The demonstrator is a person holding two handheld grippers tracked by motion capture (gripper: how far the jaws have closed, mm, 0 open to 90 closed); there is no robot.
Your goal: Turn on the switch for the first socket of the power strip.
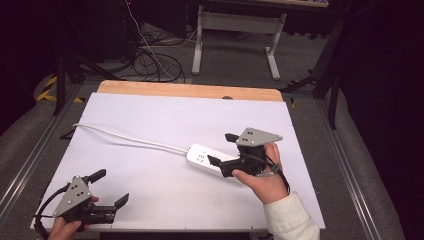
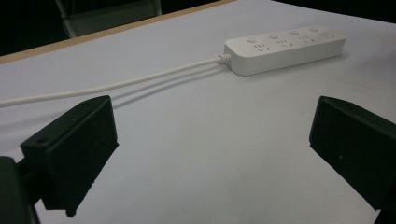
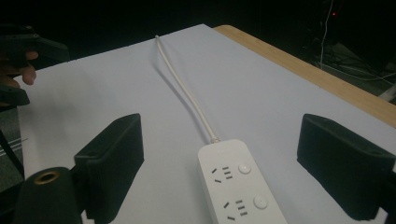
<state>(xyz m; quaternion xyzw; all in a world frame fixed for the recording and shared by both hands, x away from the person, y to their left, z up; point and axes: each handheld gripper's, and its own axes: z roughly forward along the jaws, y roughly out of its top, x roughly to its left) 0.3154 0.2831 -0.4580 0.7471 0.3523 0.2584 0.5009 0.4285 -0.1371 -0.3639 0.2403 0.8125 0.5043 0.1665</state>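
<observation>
A white power strip (image 1: 204,158) lies right of the middle of the white table top (image 1: 150,190). Its white cable (image 1: 130,137) runs off to the far left. My right gripper (image 1: 221,148) is open and hovers over the strip. In the right gripper view the jaws of that gripper (image 3: 219,154) stand on either side of the strip's cable end (image 3: 238,186), not touching it. My left gripper (image 1: 111,186) is open and empty near the front left corner. In the left gripper view the power strip (image 2: 285,46) and cable (image 2: 116,84) lie well beyond this gripper (image 2: 210,135).
A wooden edge (image 1: 190,91) borders the table's far side. Beyond it are a white desk frame (image 1: 240,30) and loose cables (image 1: 155,65) on the floor. The person's left hand (image 3: 18,70) shows far off in the right gripper view.
</observation>
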